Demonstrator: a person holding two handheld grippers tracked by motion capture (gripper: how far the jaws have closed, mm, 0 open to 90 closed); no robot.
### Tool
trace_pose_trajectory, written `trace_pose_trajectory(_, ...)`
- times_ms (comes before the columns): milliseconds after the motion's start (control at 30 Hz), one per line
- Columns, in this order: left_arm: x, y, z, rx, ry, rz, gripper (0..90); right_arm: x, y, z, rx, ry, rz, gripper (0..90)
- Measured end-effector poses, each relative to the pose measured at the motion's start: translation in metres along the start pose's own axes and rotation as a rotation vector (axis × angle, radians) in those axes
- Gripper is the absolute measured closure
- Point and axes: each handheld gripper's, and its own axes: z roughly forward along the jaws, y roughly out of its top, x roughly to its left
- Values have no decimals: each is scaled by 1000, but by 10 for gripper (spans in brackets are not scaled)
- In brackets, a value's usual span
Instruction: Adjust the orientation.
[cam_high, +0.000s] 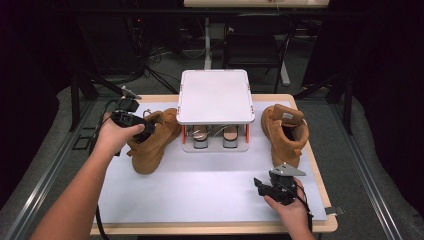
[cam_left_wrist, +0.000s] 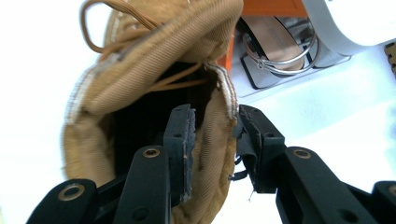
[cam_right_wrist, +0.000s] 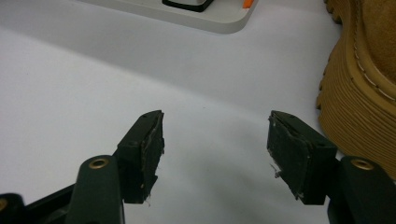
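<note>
The left gripper (cam_high: 131, 120) is black, with a cable trailing from its body; the right gripper (cam_high: 274, 186) is black too, topped by a grey three-cornered plate; both forearms are bare, with no sleeves in sight. Up close, each gripper has two chunky black jaws; brass-coloured rivets sit at the joints, small dark screw holes dot the tips, and the dark pads (cam_right_wrist: 293, 154) are worn and frayed at their edges.
</note>
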Motion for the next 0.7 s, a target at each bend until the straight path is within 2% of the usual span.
trace_pose_trajectory(300, 13, 3, -15, 26, 87, -9, 662, 0, 0, -1, 9, -2, -10, 361)
trace_pose_trajectory(567, 25, 7, -11, 52, 155, -20, 655, 0, 0, 0, 0, 1, -3, 361)
trace_pose_trajectory(700, 29, 7, -6, 71, 171, -25, 636, -1, 0, -1, -2, 2, -1, 361)
